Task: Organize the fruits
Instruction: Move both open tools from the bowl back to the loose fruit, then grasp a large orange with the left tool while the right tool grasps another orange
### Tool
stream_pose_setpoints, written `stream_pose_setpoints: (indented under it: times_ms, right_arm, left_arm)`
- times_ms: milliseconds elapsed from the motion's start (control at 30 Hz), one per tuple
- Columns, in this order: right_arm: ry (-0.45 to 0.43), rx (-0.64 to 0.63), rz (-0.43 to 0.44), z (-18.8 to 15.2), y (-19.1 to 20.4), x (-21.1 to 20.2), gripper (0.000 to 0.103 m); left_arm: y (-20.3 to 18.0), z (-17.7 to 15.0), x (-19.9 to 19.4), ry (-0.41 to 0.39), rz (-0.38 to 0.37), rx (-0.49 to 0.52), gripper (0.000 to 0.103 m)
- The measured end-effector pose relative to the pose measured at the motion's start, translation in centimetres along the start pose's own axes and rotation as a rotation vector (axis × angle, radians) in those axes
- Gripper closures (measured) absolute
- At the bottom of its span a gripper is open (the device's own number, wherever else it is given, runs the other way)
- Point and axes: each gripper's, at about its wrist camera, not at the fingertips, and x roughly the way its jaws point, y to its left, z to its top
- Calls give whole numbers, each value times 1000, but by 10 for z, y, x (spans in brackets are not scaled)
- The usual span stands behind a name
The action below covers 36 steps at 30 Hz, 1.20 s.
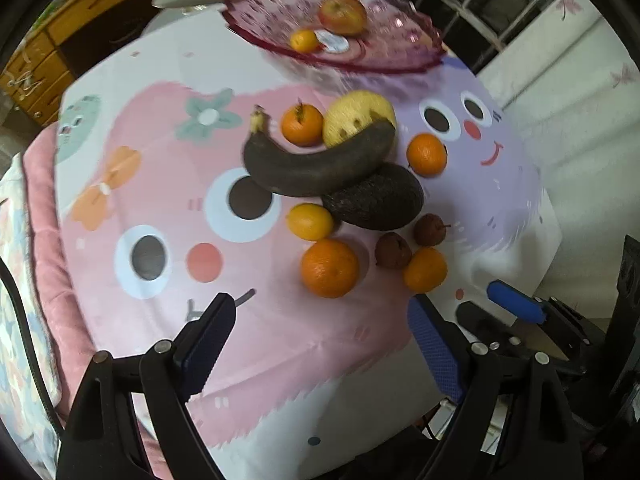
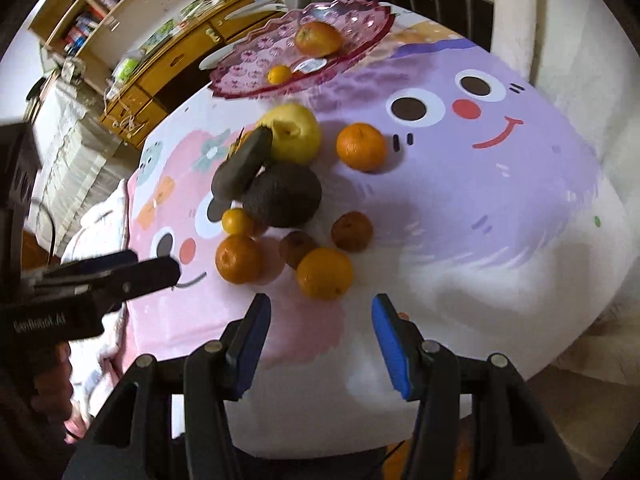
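- Pink glass bowl [image 1: 404, 56] at the table's far edge holds an apple [image 1: 343, 14] and a small orange [image 1: 305, 40].
- Blackened banana [image 1: 320, 164], avocado [image 1: 376, 202], yellow fruit [image 1: 358, 114] and oranges [image 1: 330, 268] cluster mid-table on a cartoon tablecloth [image 1: 160, 152].
- Left gripper [image 1: 320, 344] and right gripper [image 2: 320, 340] hover with jaws apart, empty.

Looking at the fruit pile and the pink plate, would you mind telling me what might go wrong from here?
1. The blackened banana leans on the yellow pear and the dark avocado; pulling either out may send it rolling.
2. The round oranges near the white table's edge could roll off if nudged by the open left claw.
3. The scalloped pink plastic plate overhangs the far edge; a heavy drop might tip it.
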Motion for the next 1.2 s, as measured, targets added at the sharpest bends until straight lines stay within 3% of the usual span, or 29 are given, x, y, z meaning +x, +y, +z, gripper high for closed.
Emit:
stream_pose_setpoints:
  times_ms: [400,700,767,933,1200]
  right_arm:
    - [60,-162,-14,6,-5,41,50]
    - [82,-244,2,12,5,51,50]
    - [87,-246,6,14,4,53,53]
    - [96,-262,12,17,5,58,60]
    - [102,-281,4,20,9,60,62]
  left_arm:
    - [-8,20,57,129,2,-23,20]
    - [-10,26,79,174,0,-56,37]
    - [-10,27,82,185,-5,-56,48]
    - [-9,30,92,208,-14,-78,58]
    - [-2,27,89,207,-17,-89,60]
